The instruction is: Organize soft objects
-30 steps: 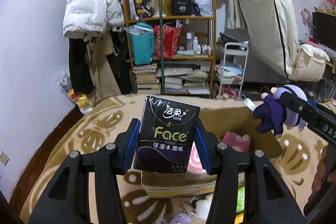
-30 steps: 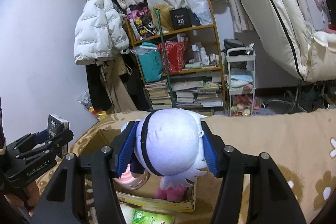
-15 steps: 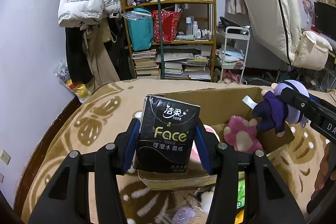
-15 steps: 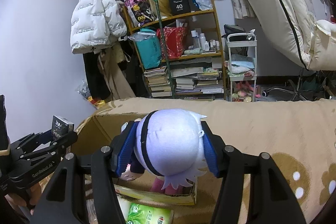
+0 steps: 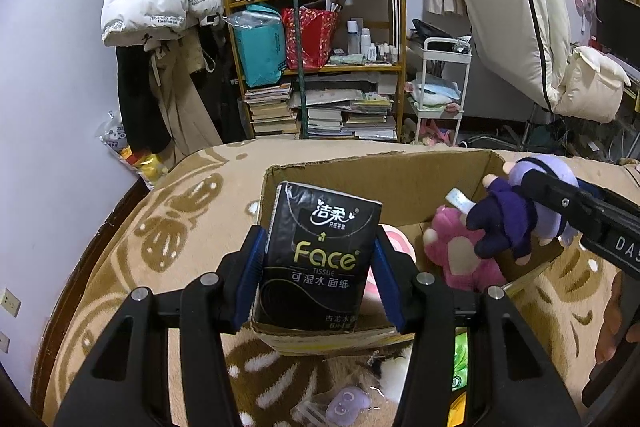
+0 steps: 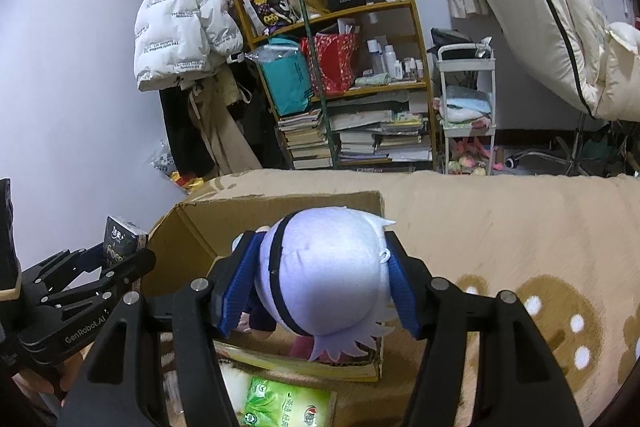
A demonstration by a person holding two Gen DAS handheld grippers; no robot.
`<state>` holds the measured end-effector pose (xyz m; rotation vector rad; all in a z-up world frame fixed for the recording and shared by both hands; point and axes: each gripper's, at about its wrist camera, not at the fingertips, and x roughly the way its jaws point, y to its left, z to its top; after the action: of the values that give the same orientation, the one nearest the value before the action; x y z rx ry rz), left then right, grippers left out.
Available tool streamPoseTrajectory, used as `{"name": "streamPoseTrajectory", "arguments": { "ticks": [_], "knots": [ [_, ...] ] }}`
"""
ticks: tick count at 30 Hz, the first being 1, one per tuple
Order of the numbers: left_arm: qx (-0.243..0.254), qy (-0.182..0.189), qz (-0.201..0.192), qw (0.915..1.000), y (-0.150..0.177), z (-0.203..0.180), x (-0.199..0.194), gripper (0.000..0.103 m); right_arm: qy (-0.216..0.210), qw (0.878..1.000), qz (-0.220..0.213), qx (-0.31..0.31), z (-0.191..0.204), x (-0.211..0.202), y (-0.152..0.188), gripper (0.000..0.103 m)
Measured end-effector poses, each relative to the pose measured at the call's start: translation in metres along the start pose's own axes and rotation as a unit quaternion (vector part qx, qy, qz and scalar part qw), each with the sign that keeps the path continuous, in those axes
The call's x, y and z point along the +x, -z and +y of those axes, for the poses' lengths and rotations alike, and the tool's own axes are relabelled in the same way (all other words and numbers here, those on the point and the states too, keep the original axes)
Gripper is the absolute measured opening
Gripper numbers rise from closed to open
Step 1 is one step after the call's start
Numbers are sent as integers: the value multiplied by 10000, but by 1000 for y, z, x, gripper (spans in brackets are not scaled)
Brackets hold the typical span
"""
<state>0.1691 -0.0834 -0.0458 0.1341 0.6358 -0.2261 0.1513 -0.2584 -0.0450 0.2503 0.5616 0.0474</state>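
Observation:
My left gripper (image 5: 318, 267) is shut on a black "Face" tissue pack (image 5: 320, 255) and holds it over the near left edge of an open cardboard box (image 5: 384, 179). My right gripper (image 6: 320, 287) is shut on the lilac head of a plush doll (image 6: 324, 279) and holds it above the box's (image 6: 280, 211) right side. The doll (image 5: 516, 215) hangs over a pink plush (image 5: 456, 255) lying inside the box. The tissue pack shows small at the left of the right wrist view (image 6: 120, 243).
The box stands on a tan patterned blanket (image 5: 160, 247). A green tissue pack (image 6: 288, 403), white fluff (image 5: 394, 371) and a small lilac item (image 5: 346, 399) lie in front of the box. A cluttered shelf (image 5: 320, 67) and hanging coats stand behind.
Both grippers have tilted down and moved forward over the box. The box interior and the pink plush show more fully. Both grips are unchanged.

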Motion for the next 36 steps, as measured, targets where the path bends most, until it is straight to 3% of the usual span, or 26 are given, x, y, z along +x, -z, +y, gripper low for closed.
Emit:
{"name": "streamPoseTrajectory", "arguments": {
  "ticks": [9, 13, 21, 24, 31, 36],
  "knots": [
    [-116, -54, -39, 9999, 0, 7, -4, 69, -69, 9998, 189, 20, -3, 8, 4, 67],
    [-139, -132, -43, 9998, -1, 11, -9, 73, -110, 9999, 126, 11, -3, 2, 4, 76],
    [-119, -216, -135, 9996, -1, 17, -37, 98, -50, 10000, -15, 36, -1, -23, 3, 95],
    [-127, -201, -35, 9997, 5, 19, -46, 99, -24, 10000, -21, -22, 2, -33, 3, 103],
    [-86, -184, 351, 9992, 15, 22, -64, 99, -59, 9999, 6, -102, 13, -61, 6, 103],
    [-326, -184, 453, 9983, 18, 28, -88, 99, -63, 9994, -68, -333, 23, -83, 5, 103]
  ]
}}
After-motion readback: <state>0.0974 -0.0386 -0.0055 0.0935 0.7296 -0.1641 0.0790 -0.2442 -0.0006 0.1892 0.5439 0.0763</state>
